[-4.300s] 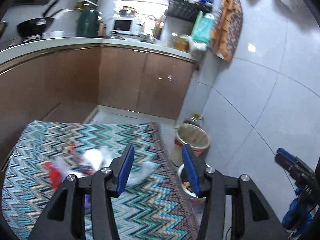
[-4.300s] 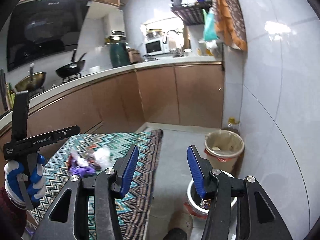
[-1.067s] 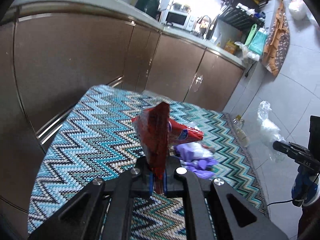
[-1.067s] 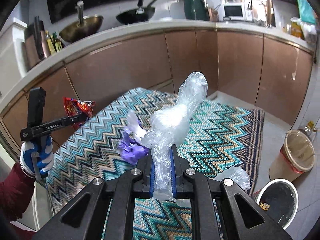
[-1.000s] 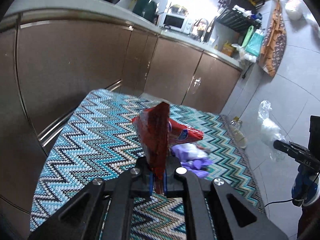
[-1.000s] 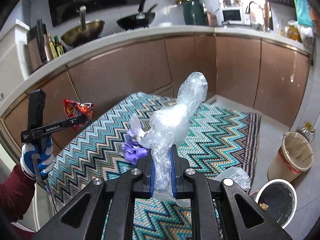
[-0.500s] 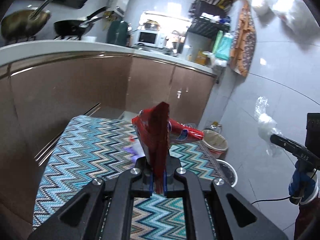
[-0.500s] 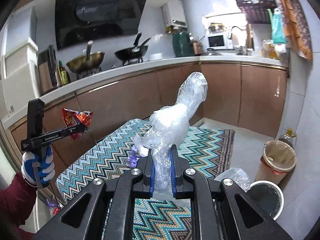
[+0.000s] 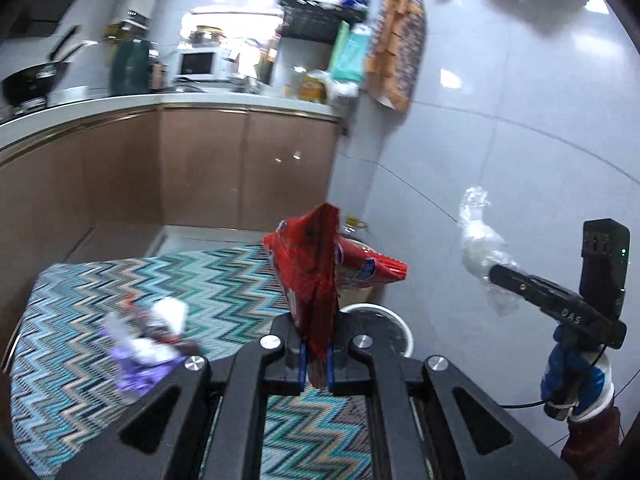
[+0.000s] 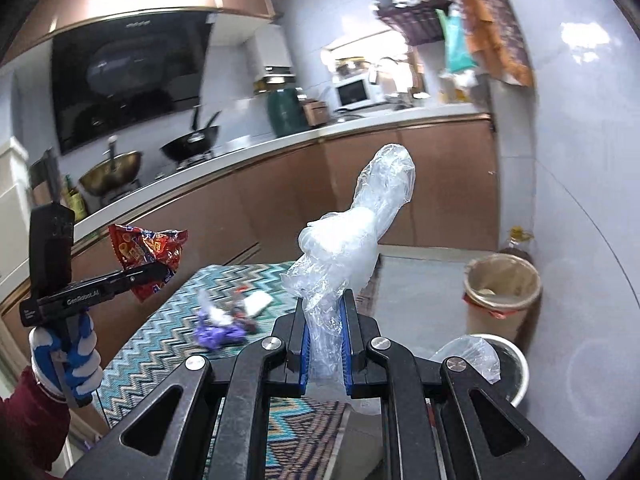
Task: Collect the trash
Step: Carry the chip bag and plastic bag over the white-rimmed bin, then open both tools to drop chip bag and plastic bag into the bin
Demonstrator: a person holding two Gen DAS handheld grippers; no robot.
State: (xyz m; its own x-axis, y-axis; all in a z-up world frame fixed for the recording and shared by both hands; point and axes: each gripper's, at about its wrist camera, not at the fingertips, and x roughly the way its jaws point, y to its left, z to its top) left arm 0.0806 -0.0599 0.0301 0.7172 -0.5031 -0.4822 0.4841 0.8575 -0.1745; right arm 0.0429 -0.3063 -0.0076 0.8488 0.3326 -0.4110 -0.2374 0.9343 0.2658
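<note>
Holding a red wrapper upright in pinched fingers, the left gripper has the white bin just behind it at about 1 o'clock, while the right gripper clamps a clear bag, its long axis standing up, with that bin at 3 o'clock and the tan bin at 2 o'clock. Judging by this, the right hand is nearer; more trash lies on the rug at 10 o'clock, and only "GenRobot.AI" on the left gripper reads clearly.
</note>
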